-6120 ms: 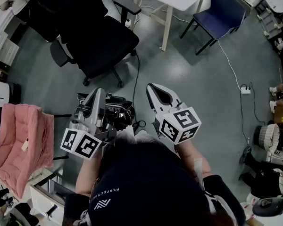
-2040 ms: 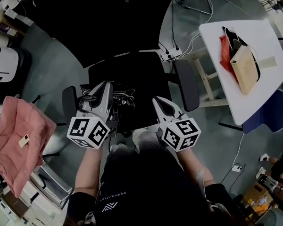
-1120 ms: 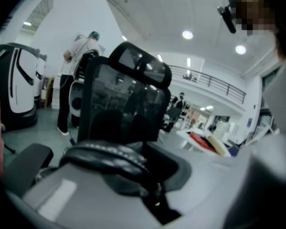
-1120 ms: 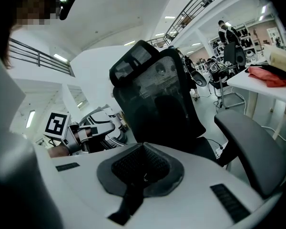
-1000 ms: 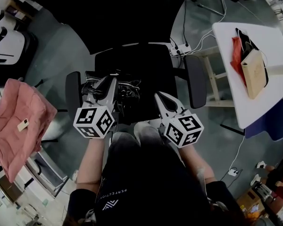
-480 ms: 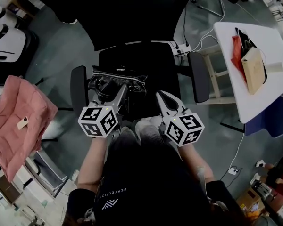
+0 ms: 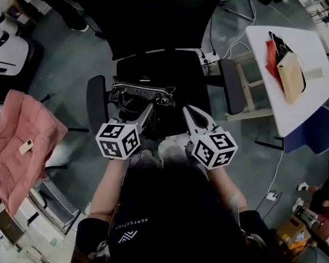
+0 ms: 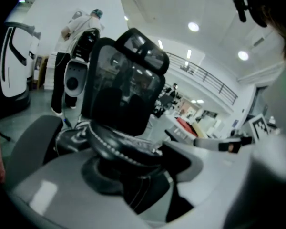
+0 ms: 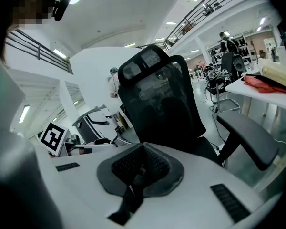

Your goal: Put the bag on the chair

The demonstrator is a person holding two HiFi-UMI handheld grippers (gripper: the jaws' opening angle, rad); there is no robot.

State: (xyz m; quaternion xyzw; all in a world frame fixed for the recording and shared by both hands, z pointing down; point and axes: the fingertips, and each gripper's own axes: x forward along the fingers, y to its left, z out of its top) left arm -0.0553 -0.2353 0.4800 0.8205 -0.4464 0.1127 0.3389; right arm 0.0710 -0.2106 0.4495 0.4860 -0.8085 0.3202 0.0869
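Observation:
The black bag (image 7: 141,95) with its studded strap lies on the left half of the black office chair's seat (image 7: 182,84). My left gripper (image 7: 146,113) hovers at the bag's near edge, jaws opening, pads off the bag. In the left gripper view the bag (image 8: 115,144) sits just ahead of the jaws, below the chair's backrest (image 8: 121,92). My right gripper (image 7: 188,113) is shut and empty over the seat's front right. The right gripper view shows the right gripper (image 9: 139,168) with its pads pressed together, pointing at the backrest (image 9: 162,104).
Armrests (image 7: 96,100) (image 7: 231,92) flank the seat. A white table (image 7: 312,100) at the right carries a red cloth and a brown paper bag (image 7: 291,76). Pink fabric (image 7: 21,144) hangs at the left. A power strip (image 7: 210,56) and cables lie behind the chair. A person (image 8: 78,30) stands far off.
The left gripper let go of the bag and drew back toward me, jaws spreading. The bag stays on the seat. The right gripper barely moved.

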